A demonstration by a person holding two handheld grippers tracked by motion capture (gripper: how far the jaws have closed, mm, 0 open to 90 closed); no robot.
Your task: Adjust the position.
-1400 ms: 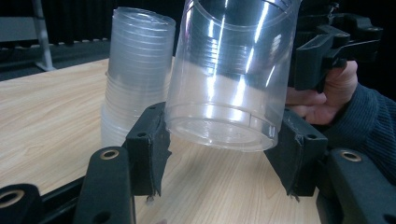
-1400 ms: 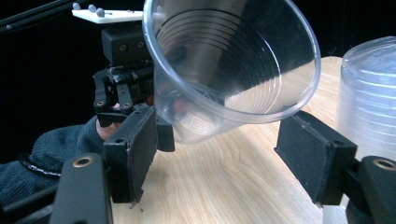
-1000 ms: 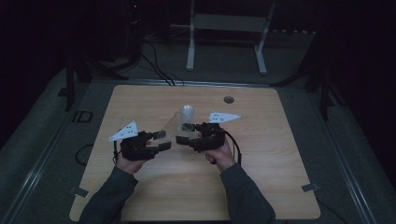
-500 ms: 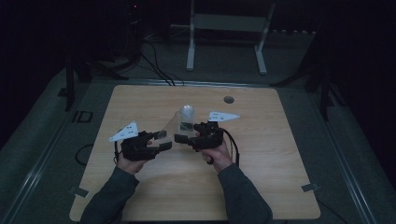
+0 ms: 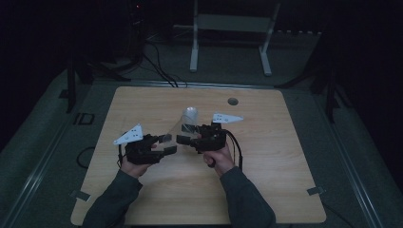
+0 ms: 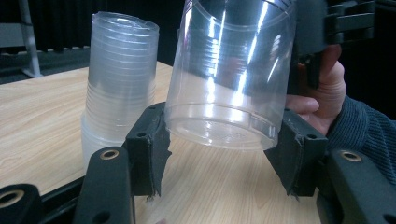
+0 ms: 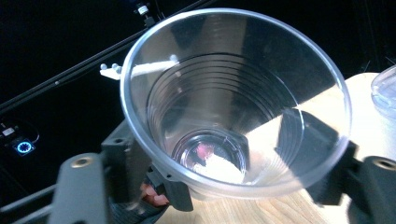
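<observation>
The clear plastic cup (image 6: pixel 231 79) I am working sits between my two sets of fingers, tilted, off the surface: its base is pinched by the left gripper (image 6: pixel 219 158), whose fingers (image 6: pixel 150 140) press on either side of the bottom, and its open rim faces the right gripper (image 7: pixel 233 186), whose fingers (image 7: pixel 122 163) straddle the cup near the mouth. The right fingers have just been closing around the cup, at a middling width; they seem to bear on the wall, though I cannot be sure how firmly. From the high view I see both tools meeting over the middle of the surface (image 5: pixel 266 190), the left gripper (image 5: pixel 164 145) and the right gripper (image 5: pixel 187 139) nearly nose to nose. Just beyond the left fingers stands the stack of nested cups (image 6: pixel 119 79), upright on the surface. I judge this a hand-over or a separating pull, so I would keep the left pinch steady, squeeze only lightly with the right to avoid buckling the thin wall, and draw straight along the cup's axis, clear of the stack.
</observation>
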